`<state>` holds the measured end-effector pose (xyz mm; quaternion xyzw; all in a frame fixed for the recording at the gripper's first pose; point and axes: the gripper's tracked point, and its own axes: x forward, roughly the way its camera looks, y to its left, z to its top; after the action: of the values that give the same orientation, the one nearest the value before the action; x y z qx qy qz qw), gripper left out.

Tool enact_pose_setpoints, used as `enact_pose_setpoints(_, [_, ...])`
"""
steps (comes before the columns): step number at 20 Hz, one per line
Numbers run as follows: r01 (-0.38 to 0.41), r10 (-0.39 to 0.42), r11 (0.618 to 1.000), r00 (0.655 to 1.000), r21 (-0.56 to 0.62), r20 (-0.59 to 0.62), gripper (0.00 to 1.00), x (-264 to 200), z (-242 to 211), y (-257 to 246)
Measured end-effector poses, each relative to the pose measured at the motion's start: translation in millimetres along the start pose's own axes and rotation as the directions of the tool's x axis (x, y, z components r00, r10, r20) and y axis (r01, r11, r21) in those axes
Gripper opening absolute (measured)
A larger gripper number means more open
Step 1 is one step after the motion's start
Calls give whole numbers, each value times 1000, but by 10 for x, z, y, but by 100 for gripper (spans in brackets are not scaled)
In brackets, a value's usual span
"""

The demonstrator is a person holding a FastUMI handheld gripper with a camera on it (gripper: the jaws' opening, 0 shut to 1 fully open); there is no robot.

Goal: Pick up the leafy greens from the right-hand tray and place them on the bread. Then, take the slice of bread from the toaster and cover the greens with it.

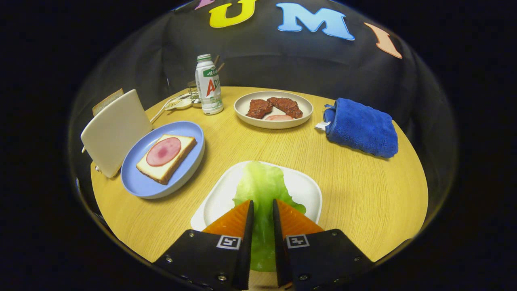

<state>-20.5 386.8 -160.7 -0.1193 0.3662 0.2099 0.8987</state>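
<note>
- between the fingers [263, 210]: lettuce leaf [262, 186], long axis running straight ahead, fingers nearly closed and gripping it over the white tray [303, 186].
- ahead-left: bread with ham slice [166, 158] on blue plate [139, 186], beside toaster [114, 132].

A round, light wooden table [363, 194] stands before the booth's black cloth wall [282, 64].

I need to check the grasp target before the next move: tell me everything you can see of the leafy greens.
The leafy greens are one pale green, glossy, translucent leaf with ruffled edges that looks like plastic. It lies flat on the white square tray on the wooden table, running lengthwise between the fingers of the claw. The fingers stand narrowly apart on either side of it; whether they press it cannot be told.
</note>
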Motion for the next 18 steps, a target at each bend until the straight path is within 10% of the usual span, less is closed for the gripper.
enact_pose_setpoints(3, [14, -14, 1000, 999, 9, 28, 1, -57, 63, -83])
enact_pose_setpoints(18, [-174, 193, 980, 954, -100, 231, 1, -413, 906, 1134])
